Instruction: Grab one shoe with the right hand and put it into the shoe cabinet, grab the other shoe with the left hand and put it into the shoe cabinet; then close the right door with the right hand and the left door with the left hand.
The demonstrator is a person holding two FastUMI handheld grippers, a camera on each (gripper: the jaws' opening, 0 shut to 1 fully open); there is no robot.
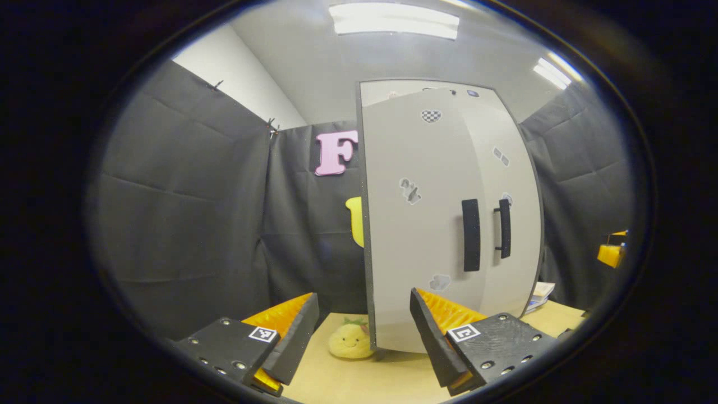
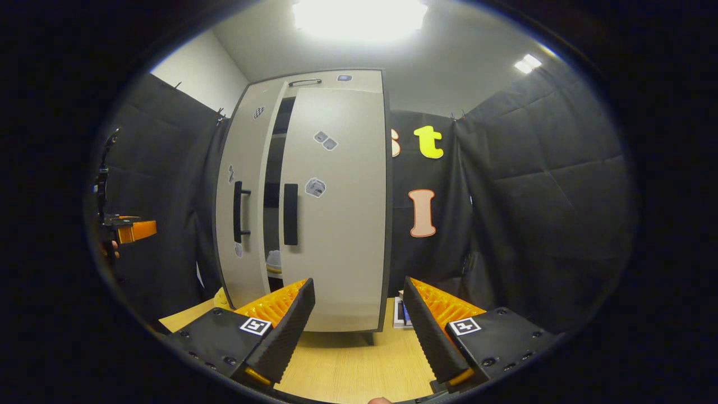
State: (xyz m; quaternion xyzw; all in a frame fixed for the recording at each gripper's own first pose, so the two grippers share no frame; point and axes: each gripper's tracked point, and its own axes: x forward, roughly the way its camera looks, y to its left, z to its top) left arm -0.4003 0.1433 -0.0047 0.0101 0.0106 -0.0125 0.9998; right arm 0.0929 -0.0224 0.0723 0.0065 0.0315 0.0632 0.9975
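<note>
The shoe cabinet [image 2: 314, 202] stands on the desk [image 2: 348, 365] ahead of the right gripper [image 2: 359, 317], whose fingers are apart and empty; a gap remains between its doors, with something pale inside, perhaps a shoe. The left gripper [image 1: 364, 328] is spread too, facing the left door [image 1: 415, 224].

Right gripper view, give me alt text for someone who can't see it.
A tall pale cabinet stands on a wooden table, its doors almost shut with a dark gap between them. The right gripper is open and empty in front. The left gripper shows far left.
</note>
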